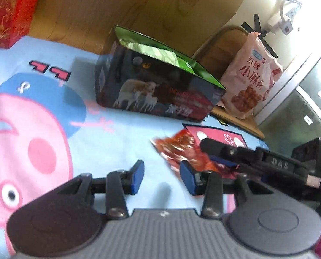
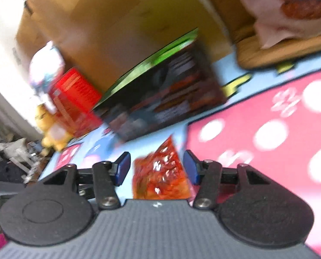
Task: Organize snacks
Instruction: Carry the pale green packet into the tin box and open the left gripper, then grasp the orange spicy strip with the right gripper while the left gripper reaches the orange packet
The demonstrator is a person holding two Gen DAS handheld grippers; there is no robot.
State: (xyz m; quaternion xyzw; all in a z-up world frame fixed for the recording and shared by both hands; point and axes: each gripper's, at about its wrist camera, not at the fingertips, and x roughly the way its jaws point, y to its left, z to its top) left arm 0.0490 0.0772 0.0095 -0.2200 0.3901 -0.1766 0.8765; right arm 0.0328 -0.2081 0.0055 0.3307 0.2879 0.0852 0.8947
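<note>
A red-orange snack packet (image 1: 177, 149) lies on the cartoon pig blanket (image 1: 41, 129). In the right wrist view the packet (image 2: 160, 172) sits between the blue pads of my right gripper (image 2: 158, 168), with a narrow gap at the left pad, so the jaws stand open around it. My left gripper (image 1: 162, 178) hovers low over the blanket just left of the packet, open, with nothing between its fingers. The right gripper (image 1: 210, 152) reaches in from the right. A dark box (image 1: 160, 90) with an open green-lined top stands behind the packet.
A pink bag of fried twists (image 1: 251, 79) leans on a wooden seat (image 1: 238, 116) at the right. A red box (image 1: 7, 10) stands at the far left, also seen as the red box (image 2: 78, 99) beside a yellow plush toy (image 2: 52, 136). Wooden furniture stands behind.
</note>
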